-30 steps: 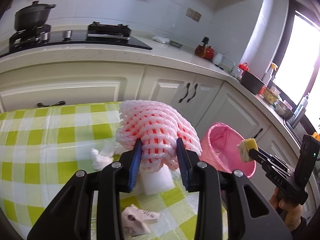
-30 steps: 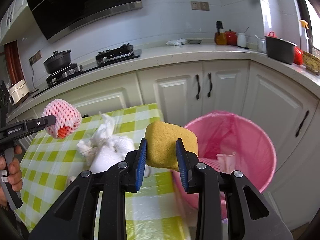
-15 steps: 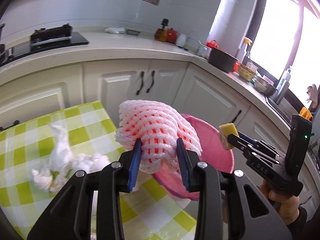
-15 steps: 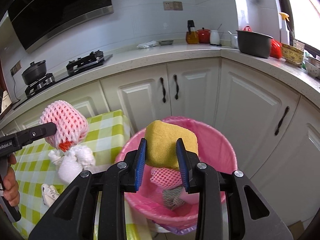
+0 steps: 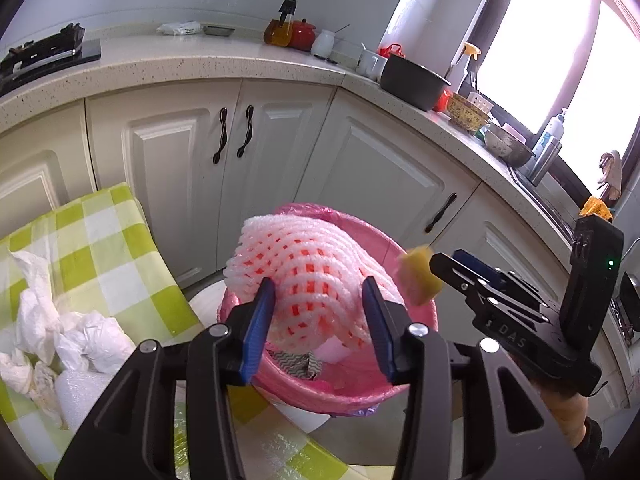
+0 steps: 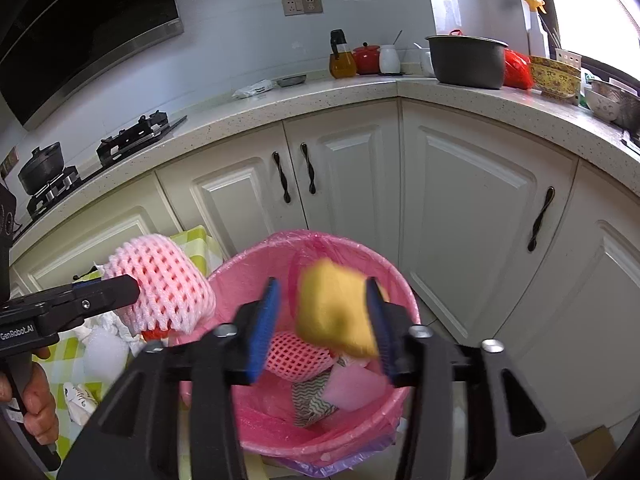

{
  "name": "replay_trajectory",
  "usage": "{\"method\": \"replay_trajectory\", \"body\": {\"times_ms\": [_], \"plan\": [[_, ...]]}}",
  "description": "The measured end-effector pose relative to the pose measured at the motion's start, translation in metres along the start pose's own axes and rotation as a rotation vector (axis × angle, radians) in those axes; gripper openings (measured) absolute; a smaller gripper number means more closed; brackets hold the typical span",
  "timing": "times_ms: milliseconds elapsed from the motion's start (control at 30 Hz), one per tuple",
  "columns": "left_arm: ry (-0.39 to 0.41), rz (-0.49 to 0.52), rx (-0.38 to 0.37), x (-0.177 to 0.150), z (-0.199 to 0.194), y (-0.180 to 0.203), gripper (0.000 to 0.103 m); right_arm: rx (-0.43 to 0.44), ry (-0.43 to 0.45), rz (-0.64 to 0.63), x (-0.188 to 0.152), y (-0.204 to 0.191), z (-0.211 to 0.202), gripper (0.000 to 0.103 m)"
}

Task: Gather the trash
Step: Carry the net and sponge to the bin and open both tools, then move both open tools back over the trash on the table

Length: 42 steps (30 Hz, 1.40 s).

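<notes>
A pink-lined trash bin (image 5: 320, 392) (image 6: 224, 272) stands on the floor beside the table. My left gripper (image 5: 318, 300) (image 6: 132, 288) hovers over the bin's near rim. Its jaws are opening, and the pads still touch a pink foam net (image 5: 312, 264) (image 6: 160, 276) with something orange inside. My right gripper (image 6: 322, 300) (image 5: 436, 268) is above the bin's mouth with its jaws opening. A yellow sponge (image 6: 336, 312) (image 5: 418, 276) sits blurred between them, clear of the left pad and close against the right one.
The bin holds another pink net (image 6: 304, 356), a zigzag cloth and a pink piece. A green-checked table (image 5: 112, 248) on the left carries crumpled white tissues (image 5: 80, 336). White cabinets (image 6: 480, 200) stand close behind the bin under a crowded counter.
Both grippers moved from above the table to above the bin. The right jaws spread wide and the sponge came loose. The left jaws widened a little around the net.
</notes>
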<state>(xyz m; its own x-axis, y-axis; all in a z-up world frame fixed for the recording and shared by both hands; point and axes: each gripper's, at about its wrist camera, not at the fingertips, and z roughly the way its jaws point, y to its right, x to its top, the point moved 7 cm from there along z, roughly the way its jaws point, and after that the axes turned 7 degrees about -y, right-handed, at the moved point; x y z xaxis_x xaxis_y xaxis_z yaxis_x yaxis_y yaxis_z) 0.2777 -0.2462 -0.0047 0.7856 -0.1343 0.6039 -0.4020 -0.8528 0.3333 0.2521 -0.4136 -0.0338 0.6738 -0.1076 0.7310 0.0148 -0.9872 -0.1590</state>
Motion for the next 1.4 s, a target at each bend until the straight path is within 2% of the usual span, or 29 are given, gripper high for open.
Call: {"method": "replay_trajectory", "body": {"times_ms": [200,333,633,700,867,1100,1300,1400], "plan": [[0.002,-0.007,-0.004,0.0,0.003,-0.001,0.054,-0.023,0.004,0.01,-0.002,0.009,0.001,0.057],[0.009,-0.007,-0.006,0.002,0.0,0.002,0.057,-0.024,0.007,0.025,-0.004,0.011,-0.001,0.059],[0.044,-0.04,0.001,-0.002,-0.022,-0.012,0.057,-0.027,0.012,0.022,-0.014,0.012,-0.01,0.065],[0.052,-0.044,0.004,-0.004,-0.028,-0.015,0.057,-0.027,0.015,0.018,-0.016,0.009,-0.012,0.068],[0.086,-0.052,0.019,-0.012,-0.05,-0.026,0.058,-0.023,0.026,0.013,-0.022,0.0,-0.02,0.072],[0.139,-0.078,0.057,-0.027,-0.089,-0.054,0.062,-0.007,0.038,-0.003,-0.027,-0.015,-0.032,0.073],[0.189,-0.119,0.13,-0.042,-0.136,-0.096,0.062,0.004,0.05,-0.036,-0.032,-0.038,-0.042,0.073],[0.213,-0.131,0.182,-0.05,-0.161,-0.117,0.064,0.013,0.062,-0.043,-0.035,-0.05,-0.048,0.08]]}}
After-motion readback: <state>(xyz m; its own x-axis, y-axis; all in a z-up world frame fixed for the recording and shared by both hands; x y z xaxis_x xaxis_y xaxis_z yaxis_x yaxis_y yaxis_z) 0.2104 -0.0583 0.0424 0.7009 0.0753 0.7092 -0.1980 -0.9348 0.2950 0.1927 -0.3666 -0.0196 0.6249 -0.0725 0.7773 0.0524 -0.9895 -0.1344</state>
